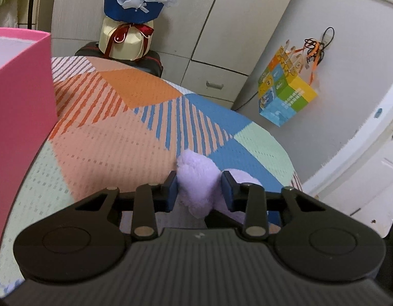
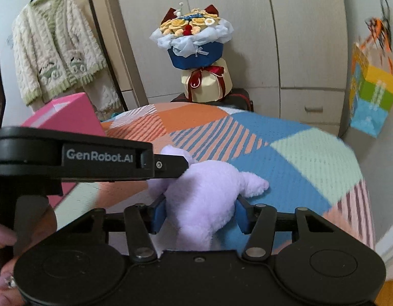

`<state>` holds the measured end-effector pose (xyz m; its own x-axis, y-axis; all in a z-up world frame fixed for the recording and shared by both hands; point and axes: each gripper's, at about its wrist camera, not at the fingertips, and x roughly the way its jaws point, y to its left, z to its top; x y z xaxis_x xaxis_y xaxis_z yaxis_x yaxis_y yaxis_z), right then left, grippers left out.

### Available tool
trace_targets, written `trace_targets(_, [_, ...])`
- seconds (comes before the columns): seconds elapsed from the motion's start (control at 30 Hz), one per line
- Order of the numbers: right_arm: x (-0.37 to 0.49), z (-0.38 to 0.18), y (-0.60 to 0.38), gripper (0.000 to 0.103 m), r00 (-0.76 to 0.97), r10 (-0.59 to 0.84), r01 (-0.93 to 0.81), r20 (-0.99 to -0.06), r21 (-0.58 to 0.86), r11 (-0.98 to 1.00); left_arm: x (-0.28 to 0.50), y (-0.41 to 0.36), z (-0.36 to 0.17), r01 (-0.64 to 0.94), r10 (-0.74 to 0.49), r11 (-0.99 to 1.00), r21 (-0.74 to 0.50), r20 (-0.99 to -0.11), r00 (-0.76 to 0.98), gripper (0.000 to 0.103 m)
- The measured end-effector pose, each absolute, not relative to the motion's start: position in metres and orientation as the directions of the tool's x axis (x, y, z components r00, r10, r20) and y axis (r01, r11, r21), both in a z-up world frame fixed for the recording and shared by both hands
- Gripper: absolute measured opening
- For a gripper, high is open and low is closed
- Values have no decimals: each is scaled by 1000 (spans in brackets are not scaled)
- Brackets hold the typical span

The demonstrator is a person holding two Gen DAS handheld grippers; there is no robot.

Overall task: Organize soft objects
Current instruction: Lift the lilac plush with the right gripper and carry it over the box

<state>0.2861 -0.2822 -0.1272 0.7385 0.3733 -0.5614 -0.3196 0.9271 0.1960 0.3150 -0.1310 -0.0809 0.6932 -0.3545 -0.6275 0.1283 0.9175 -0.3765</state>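
Observation:
A lilac plush toy [image 2: 204,193] lies on the patterned bed cover [image 2: 285,158]. My right gripper [image 2: 200,215] is shut on its body, blue pads pressing both sides. My left gripper [image 1: 199,191] is shut on another part of the plush toy [image 1: 196,183]; its arm also shows in the right wrist view [image 2: 107,158], reaching the toy from the left. A pink box [image 1: 15,117] stands open at the left on the bed; it also shows in the right wrist view [image 2: 69,117].
A flower bouquet [image 2: 196,58] stands on a dark case beyond the bed's far edge. A wardrobe [image 2: 285,38] fills the back. A colourful gift bag [image 1: 285,89] hangs on the right wall. A knitted cardigan [image 2: 56,51] hangs at left.

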Motion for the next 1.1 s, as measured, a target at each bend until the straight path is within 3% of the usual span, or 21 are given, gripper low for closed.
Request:
trace_targets(0.4, [217,-120,-267,59,776,360,-274,-518,238,932,260,-104,-62,189,-424,894,-406,-629,652,36])
trace_targets(1.1, [85,-77,-198,59,808,311,-288,-500,127,949,134,-38,-11,311,-478,876,-368,-589,652,38])
